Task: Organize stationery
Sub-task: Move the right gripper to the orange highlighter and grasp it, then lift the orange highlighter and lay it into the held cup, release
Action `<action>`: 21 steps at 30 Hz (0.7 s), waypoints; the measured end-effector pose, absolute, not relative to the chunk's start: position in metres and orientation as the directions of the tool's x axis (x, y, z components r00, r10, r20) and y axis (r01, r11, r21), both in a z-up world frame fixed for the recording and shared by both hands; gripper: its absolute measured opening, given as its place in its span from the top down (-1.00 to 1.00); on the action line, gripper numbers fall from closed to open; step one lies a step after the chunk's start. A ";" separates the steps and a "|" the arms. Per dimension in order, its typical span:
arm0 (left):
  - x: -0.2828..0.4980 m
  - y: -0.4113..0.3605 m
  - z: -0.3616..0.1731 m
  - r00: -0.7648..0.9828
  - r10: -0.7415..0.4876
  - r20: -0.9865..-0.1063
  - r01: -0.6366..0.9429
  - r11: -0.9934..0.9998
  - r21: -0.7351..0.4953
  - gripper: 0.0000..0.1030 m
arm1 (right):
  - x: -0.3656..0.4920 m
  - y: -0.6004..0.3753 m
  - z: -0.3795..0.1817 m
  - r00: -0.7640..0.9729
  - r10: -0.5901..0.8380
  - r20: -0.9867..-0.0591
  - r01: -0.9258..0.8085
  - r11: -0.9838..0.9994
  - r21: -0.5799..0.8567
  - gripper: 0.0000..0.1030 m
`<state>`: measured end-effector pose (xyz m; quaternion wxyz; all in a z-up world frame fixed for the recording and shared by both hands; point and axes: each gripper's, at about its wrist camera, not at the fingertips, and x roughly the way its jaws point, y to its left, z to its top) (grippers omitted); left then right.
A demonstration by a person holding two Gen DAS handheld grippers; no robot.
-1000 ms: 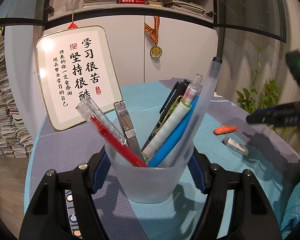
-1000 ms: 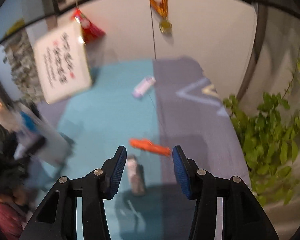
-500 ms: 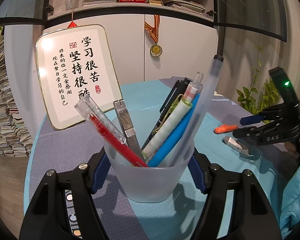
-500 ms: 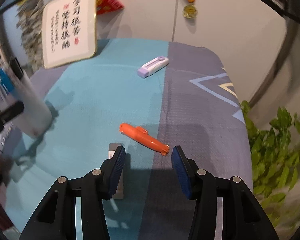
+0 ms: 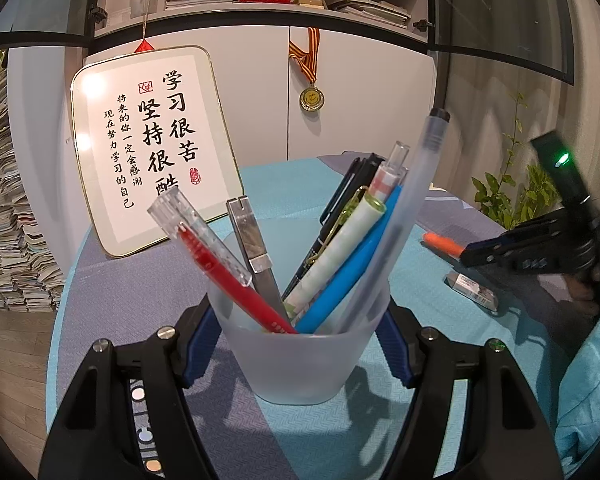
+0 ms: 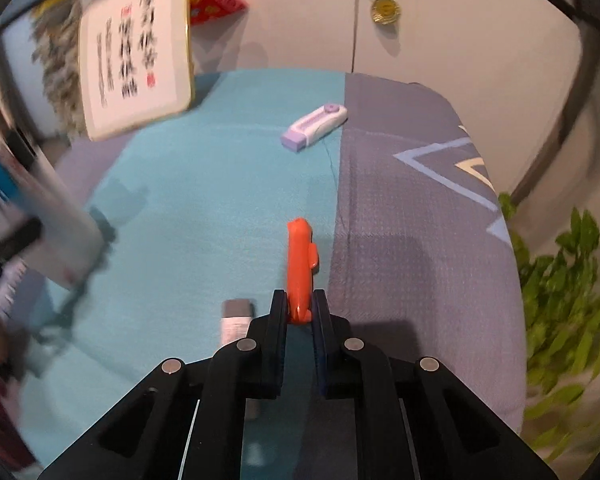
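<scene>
My left gripper [image 5: 298,332] is shut on a frosted plastic cup [image 5: 300,360] that stands on the table and holds several pens and a metal cutter. At the right an orange cutter [image 6: 300,260] lies on the teal cloth, pointing away from me. My right gripper [image 6: 300,308] has its jaws closing on the cutter's near end, and both pads press on it. The left wrist view shows that gripper [image 5: 466,256] low over the orange cutter [image 5: 442,242]. A grey-sleeved eraser [image 6: 236,318] lies just left of the right gripper and shows again as the eraser [image 5: 472,290] in the left wrist view.
A purple and white correction tape [image 6: 314,126] lies farther back on the teal and grey cloth [image 6: 204,200]. A framed calligraphy board [image 5: 152,148] leans on the cabinet behind. A green plant [image 6: 572,300] stands past the table's right edge. Paper stacks [image 5: 4,240] stand at the left.
My right gripper came down over the orange cutter and closed on its near end; the cutter now points straight away between the pads. The left gripper and cup stayed still.
</scene>
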<state>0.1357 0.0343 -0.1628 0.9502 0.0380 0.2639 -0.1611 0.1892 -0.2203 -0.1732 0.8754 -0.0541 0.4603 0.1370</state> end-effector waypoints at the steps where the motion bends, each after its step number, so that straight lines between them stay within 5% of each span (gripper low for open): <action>1: 0.136 0.034 -0.163 0.809 -0.286 -0.514 0.326 0.945 -0.013 -0.34 | 0.186 -0.221 -0.168 0.546 0.202 -0.813 -0.282 0.958 0.049 0.76; 14: 0.136 0.035 -0.163 0.809 -0.286 -0.514 0.326 0.945 -0.013 -0.34 | 0.147 -0.207 -0.115 0.621 0.314 -0.718 -0.289 0.943 0.163 0.76; 21: 0.136 0.035 -0.163 0.809 -0.286 -0.514 0.326 0.945 -0.012 -0.34 | 0.111 -0.170 -0.070 0.604 0.505 -0.616 -0.474 0.849 0.233 0.76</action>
